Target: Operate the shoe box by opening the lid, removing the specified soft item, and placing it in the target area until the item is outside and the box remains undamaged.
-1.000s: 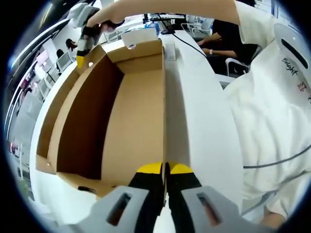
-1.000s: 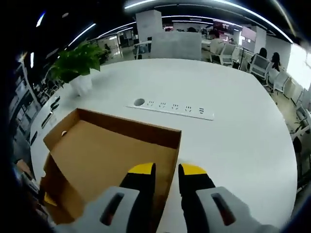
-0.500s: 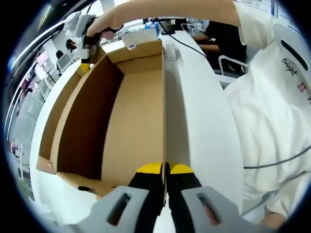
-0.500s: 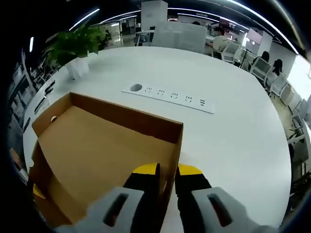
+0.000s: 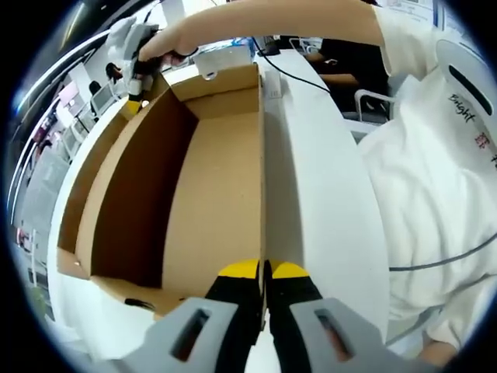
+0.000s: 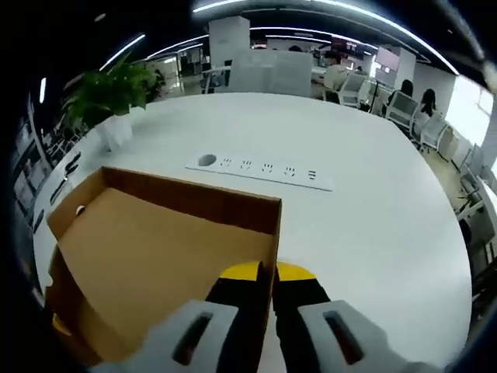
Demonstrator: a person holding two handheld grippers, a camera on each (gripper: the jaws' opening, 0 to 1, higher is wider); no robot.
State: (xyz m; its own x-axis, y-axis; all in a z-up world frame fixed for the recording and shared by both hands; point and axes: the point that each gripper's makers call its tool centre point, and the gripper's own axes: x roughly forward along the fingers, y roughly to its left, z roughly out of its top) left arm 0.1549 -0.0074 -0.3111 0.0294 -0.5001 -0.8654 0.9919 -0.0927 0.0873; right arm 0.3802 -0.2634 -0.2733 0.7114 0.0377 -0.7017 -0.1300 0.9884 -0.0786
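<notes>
Change: my right gripper (image 6: 266, 270) has gone from straddling the far box wall with a clear gap a second ago, to a narrower gap, to both yellow tips now pressed on that wall, one inside and one outside. So the right side is now clamped on cardboard. The left gripper (image 5: 264, 270) hasn't changed: tips are together on the near wall's top edge, same spot in all three frames.

What it means: I've now got the shoe box (image 5: 210, 179) pinched at two opposite ends. It's ready to be steadied, lifted or tipped. Thin wall, so I'd guess light squeeze only, to avoid creasing it.

Largest to smallest:
- White table (image 6: 373, 202): the box sits on it, left of centre in the right gripper view. Nothing lies just beside the box on the bare top to its right.
- Shoe box: open on top, no lid over it. Brown inside, white outside. The floor and inner walls are bare cardboard in both views, with nothing lying in it.
- Soft item: can't tell where it is. It isn't in the box interior I can see, so either the removal is done or this half never held it.
- Potted plant (image 6: 105, 97): far left on the table, well apart from the box.
- Power strip (image 6: 260, 169): set into the table just beyond the box's far wall.
- In the left gripper view, the right gripper (image 5: 133, 99) sits at the far left corner of the box, with my hand behind it.
</notes>
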